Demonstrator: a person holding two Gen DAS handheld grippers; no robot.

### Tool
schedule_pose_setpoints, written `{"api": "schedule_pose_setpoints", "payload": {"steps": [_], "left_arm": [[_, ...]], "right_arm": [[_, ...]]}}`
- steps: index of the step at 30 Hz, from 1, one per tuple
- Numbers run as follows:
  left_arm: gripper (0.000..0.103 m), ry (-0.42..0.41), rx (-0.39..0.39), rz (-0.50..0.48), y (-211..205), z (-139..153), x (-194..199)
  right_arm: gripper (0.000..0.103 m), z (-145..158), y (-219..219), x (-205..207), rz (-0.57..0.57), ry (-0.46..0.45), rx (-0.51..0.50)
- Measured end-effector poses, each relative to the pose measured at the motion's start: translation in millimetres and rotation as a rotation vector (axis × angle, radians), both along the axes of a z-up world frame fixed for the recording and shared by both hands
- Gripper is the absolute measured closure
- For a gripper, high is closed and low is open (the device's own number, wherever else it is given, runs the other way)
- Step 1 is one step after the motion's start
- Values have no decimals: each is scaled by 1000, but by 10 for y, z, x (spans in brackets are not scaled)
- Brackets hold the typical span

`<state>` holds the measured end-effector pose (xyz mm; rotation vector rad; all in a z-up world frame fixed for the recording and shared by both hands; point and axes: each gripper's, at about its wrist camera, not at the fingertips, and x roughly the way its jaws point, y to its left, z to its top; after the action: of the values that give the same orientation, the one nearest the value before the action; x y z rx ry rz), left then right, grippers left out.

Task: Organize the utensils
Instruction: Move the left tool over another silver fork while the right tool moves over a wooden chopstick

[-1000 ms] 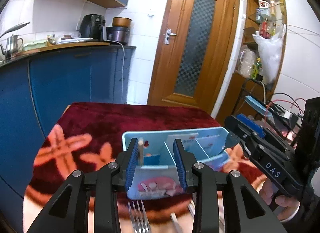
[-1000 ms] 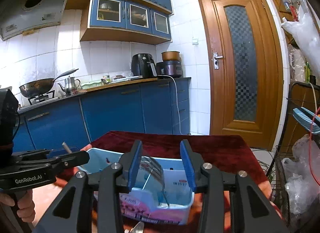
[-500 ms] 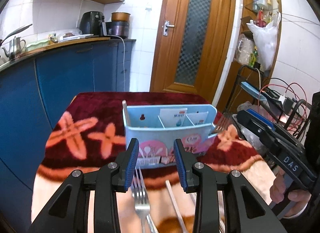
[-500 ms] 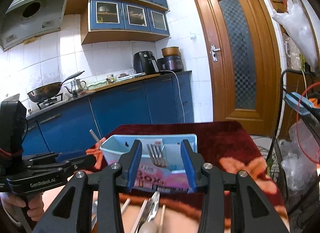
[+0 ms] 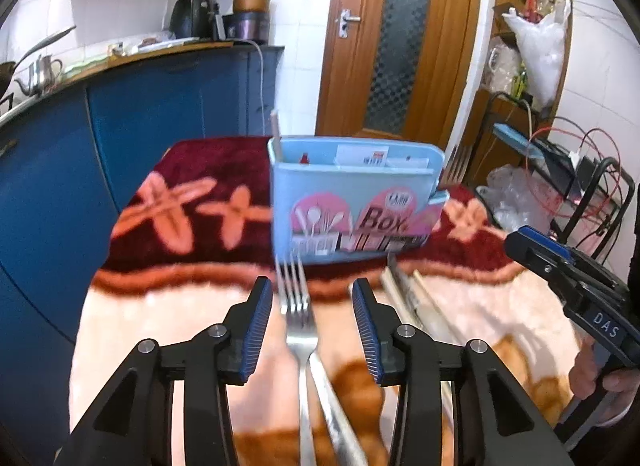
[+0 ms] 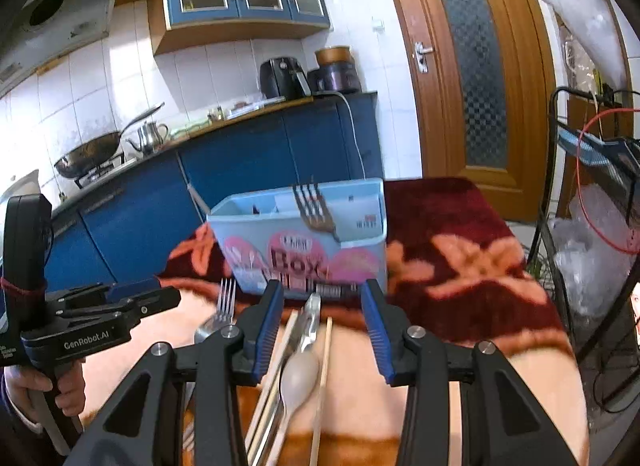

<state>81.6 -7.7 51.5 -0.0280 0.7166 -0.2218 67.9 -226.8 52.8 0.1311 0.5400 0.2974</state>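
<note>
Steel fork (image 5: 298, 306) lies on the tablecloth (image 5: 120, 330) at lower centre of the left view, between the half-open, empty left gripper (image 5: 312, 326), whose jaws have just been opening. Right gripper (image 6: 322, 332), equally half-open and empty, straddles a spoon (image 6: 298, 376) and chopsticks (image 6: 324, 370). Step: reaching for the next utensils; next, descend and close. Versus earlier, both grippers have backed off the blue utensil box (image 5: 352, 209), mid-frame, leaving one fork (image 6: 314, 211) and a chopstick (image 5: 275, 133) standing inside.
</note>
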Motion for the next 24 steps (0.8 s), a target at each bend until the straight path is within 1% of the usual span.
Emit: {"api": "schedule_pose_setpoints", "payload": {"steps": [8,19,24], "left_arm": [[60,89,17,19,81,-253,-48],[60,198,36,28,135,-532,14],[60,233,21,18,134,-595,80]], "right_arm": [[59,-189,47,-70,22,88,-42],[59,-413,76,15,44,231,-111],[59,-530,86,119,75,333,-135]]}}
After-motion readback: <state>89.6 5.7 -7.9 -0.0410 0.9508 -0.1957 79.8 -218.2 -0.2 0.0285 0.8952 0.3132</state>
